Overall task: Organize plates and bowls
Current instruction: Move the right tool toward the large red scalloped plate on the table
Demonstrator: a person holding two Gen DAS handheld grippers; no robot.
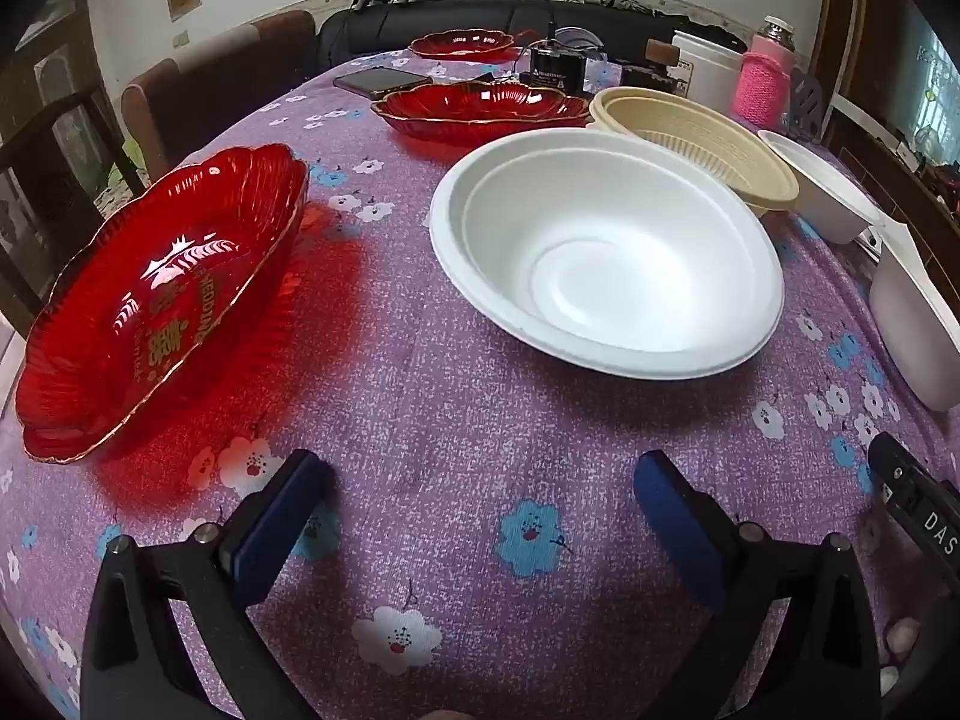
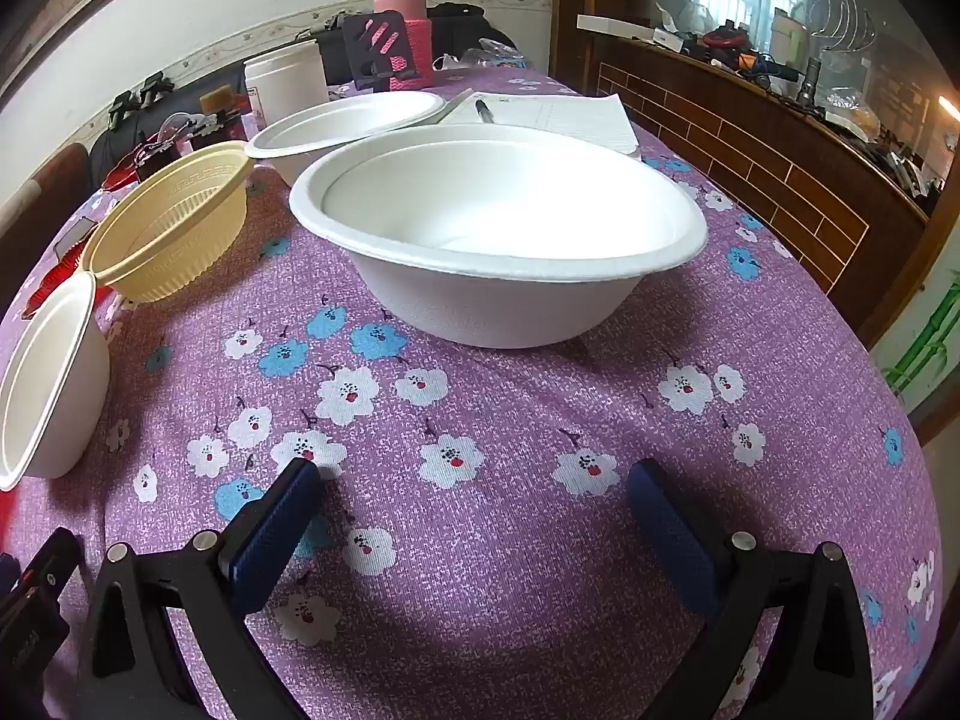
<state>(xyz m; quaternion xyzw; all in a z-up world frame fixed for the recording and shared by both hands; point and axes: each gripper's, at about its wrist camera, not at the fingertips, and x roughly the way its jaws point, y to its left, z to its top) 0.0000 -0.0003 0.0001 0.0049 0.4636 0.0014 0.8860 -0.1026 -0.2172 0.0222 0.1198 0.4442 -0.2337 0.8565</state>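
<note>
here, red plate [image 1: 162, 300] long axis running away, white bowl [image 1: 606, 252] upright

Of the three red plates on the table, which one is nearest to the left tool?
The red plate at the left of the left wrist view, just beyond the open left tool. The other two red plates lie farther back, toward the sofa.
</note>
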